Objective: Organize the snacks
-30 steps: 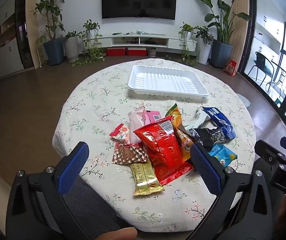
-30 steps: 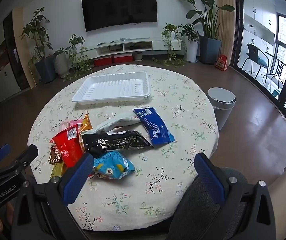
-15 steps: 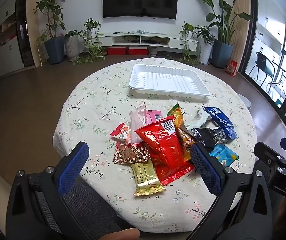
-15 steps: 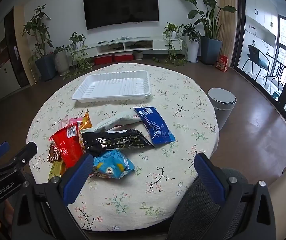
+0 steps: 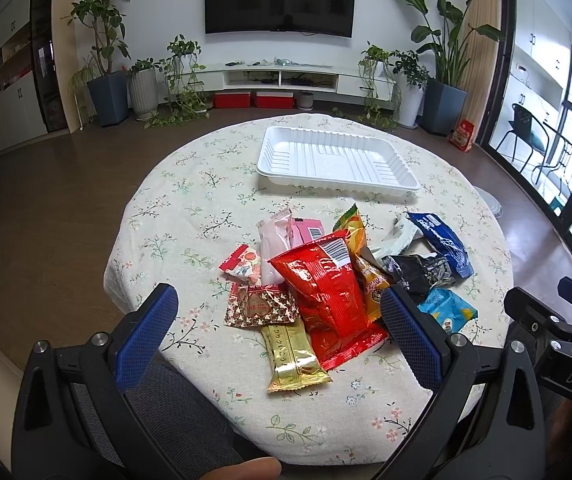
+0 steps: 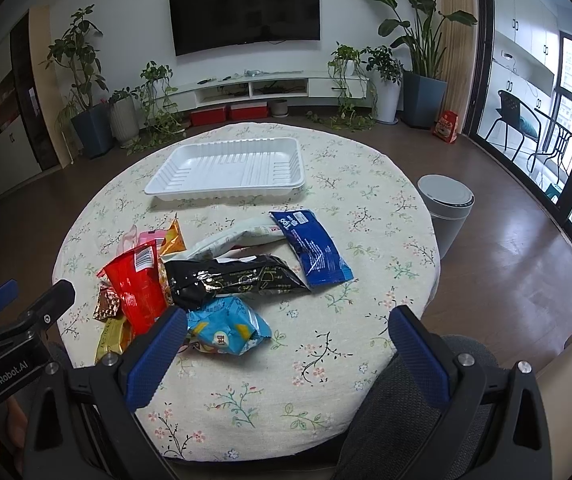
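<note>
White tray: my empty plastic tray [image 5: 336,160] [image 6: 228,170] sat on the far part of the desk, apart from the snacks.
Desk: round, under a floral cloth [image 5: 190,216] [image 6: 366,200].
Snack heap: all packets lay in a loose pile on the near half, between the tray and my tools.
Red bag: the red bag [image 5: 324,288] [image 6: 136,284] lay on top at the middle of the heap, overlapping the orange packet [image 5: 360,256].
Gold bar: the gold bar [image 5: 292,354] lay nearest me, touching the red bag's left edge.
Right side of heap: the black packet [image 6: 230,278], the dark blue packet [image 6: 312,248] and the light blue packet [image 6: 226,326] lay there.
Left tool: my left tool [image 5: 282,332] hung released above the near edge, jaws spread wide, holding nothing.
Right tool: my right tool [image 6: 286,354] was likewise released and empty, its left finger just beside the light blue packet.
Bin: a grey bin [image 6: 448,210] stood on the floor to the right of the desk.
</note>
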Available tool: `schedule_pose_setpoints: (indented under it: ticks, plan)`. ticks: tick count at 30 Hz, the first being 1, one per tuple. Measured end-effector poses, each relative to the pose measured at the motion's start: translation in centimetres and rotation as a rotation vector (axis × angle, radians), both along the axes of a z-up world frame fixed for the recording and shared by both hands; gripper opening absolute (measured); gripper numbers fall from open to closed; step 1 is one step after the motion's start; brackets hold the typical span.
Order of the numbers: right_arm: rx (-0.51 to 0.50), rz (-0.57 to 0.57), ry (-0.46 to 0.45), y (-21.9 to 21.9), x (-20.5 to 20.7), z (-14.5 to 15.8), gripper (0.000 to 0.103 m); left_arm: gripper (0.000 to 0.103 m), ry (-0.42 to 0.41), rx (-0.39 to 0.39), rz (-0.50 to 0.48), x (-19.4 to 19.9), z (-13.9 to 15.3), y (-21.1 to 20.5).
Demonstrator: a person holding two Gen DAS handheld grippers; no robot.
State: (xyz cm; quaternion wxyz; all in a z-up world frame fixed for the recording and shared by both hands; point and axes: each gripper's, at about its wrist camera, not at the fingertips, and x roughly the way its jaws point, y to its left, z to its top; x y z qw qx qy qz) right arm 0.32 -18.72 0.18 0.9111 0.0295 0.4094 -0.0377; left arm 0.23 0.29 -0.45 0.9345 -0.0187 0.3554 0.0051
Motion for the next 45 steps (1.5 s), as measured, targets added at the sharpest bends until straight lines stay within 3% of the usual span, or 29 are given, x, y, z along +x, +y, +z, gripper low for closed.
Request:
schedule_pose_setpoints:
  ticks: [45]
  plan:
    - [-0.007, 0.007, 0.01, 0.31, 0.02, -0.63, 0.103, 0.103, 0.006, -0.004, 0.0, 0.19, -0.05, 0.15]
